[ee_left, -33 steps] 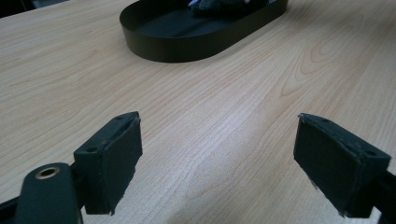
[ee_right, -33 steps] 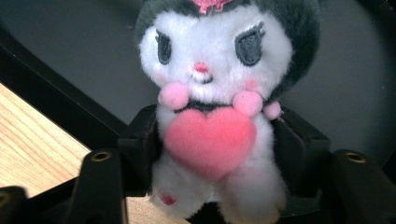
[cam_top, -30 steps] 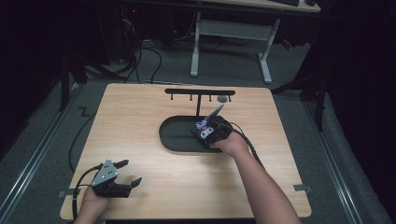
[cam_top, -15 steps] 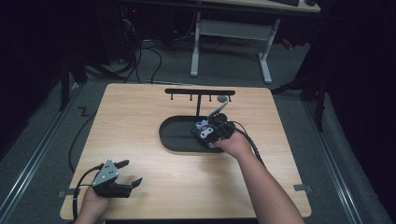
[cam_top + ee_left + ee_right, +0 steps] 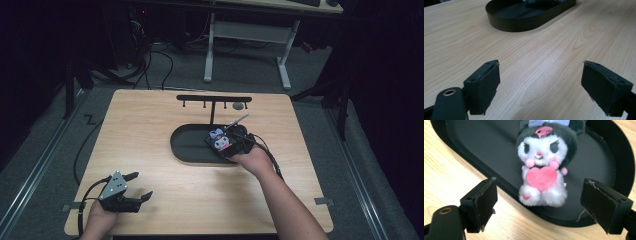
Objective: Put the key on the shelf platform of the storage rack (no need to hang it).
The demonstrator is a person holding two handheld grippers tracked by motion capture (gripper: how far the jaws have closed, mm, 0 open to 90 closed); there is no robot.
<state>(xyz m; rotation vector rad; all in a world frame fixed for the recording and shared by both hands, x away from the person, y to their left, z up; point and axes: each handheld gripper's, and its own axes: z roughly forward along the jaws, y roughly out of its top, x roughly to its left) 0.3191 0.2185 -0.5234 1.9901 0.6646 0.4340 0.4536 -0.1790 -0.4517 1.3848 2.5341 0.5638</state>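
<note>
A small plush toy (image 5: 543, 165) with a white face, dark hood and pink heart lies on its back at the right end of a black oval tray (image 5: 187, 145). In the high view the plush toy (image 5: 222, 141) shows just ahead of the right hand. My right gripper (image 5: 539, 195) is open, its jaws spread wide on either side of the toy's feet and not touching it. My left gripper (image 5: 140, 186) is near the table's front left corner. It stands open over bare wood with nothing between its fingers (image 5: 484, 82).
A black T-shaped rack (image 5: 215, 99) with small hooks stands behind the tray, a grey round thing (image 5: 239, 106) at its right end. The tray's near wall (image 5: 524, 23) lies well ahead of the left gripper. Wood tabletop (image 5: 150, 130) surrounds the tray.
The right hand has shifted very slightly over the tray's right end. The left gripper has not moved.
</note>
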